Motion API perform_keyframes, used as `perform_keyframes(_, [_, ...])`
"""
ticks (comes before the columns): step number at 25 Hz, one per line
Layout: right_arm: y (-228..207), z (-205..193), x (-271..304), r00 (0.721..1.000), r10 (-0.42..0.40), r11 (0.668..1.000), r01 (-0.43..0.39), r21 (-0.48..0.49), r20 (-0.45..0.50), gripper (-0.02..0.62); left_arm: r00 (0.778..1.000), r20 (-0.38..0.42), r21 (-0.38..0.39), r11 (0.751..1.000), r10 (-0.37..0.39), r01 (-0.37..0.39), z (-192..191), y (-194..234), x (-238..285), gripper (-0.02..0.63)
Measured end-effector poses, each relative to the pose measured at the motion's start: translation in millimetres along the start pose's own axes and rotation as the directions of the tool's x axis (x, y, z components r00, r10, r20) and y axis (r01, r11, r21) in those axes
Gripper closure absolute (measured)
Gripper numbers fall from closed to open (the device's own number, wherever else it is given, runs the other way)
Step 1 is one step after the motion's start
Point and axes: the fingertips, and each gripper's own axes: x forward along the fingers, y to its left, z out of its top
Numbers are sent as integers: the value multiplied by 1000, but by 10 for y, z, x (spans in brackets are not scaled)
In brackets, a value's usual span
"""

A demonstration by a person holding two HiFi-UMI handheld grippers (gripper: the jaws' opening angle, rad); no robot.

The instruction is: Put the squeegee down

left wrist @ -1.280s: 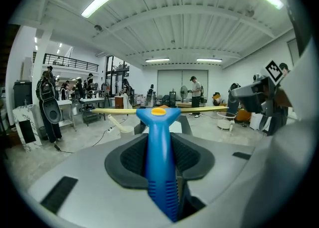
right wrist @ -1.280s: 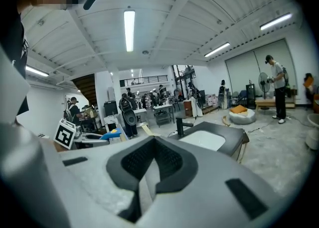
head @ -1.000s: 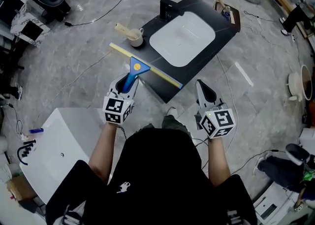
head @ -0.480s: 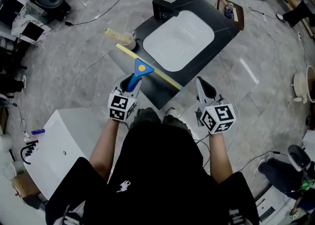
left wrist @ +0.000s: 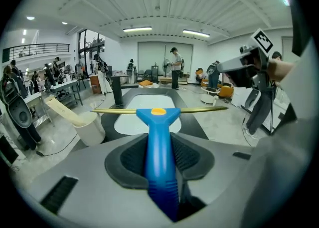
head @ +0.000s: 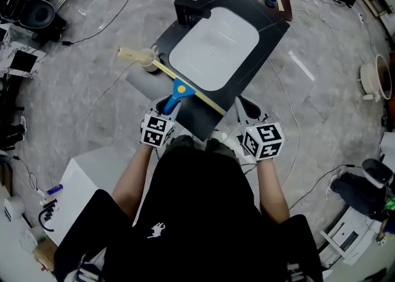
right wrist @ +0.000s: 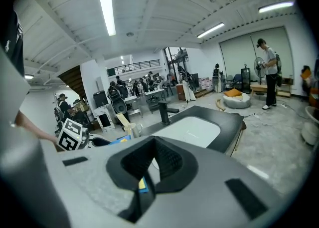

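The squeegee [head: 178,92] has a blue handle and a long yellow blade. It hangs over the near corner of the black counter [head: 266,20]. My left gripper [head: 168,108] is shut on the handle. In the left gripper view the blue handle [left wrist: 159,137] runs up between the black pads [left wrist: 130,158], with the yellow blade [left wrist: 209,108] crosswise in front of the white sink basin [left wrist: 133,122]. My right gripper [head: 245,109] hovers by the counter's near right edge. Seen in the right gripper view, that gripper [right wrist: 151,162] is shut, with only a slit between the pads and nothing held.
A white basin [head: 213,49] is set into the counter, with a black faucet [head: 188,10] at its far end. A cup holding a pale brush [head: 143,58] stands at the counter's left. A white box [head: 92,179] sits at lower left. Cables trail over the grey floor [head: 92,89].
Both grippers have sunk and come in over the counter's near corner. The squeegee went with the left gripper, its blade lower over the black top.
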Motion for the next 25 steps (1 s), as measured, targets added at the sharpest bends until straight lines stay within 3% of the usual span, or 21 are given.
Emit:
perform_keyframes(5, [117,-92,99,998,-39,999,39,12,-39,594,997,-56,15,998,-60,61,-210,52,221,472])
perform_keyframes(13, [192,-220,123,990,-126,991,128,29,-68,594,993,-75,9,995,-96,97,-480,132,473,472])
perform_keyframes(18, [205,-267,83,982,-172,983,176,47,-82,594,993,-65,23,995,-98,100,-471,144,598,472])
perform_keyframes(25, [167,-441,-8,972,-200,976,208,61,-121,594,990,-113,-15,996,-84,83,-616,85,727,472])
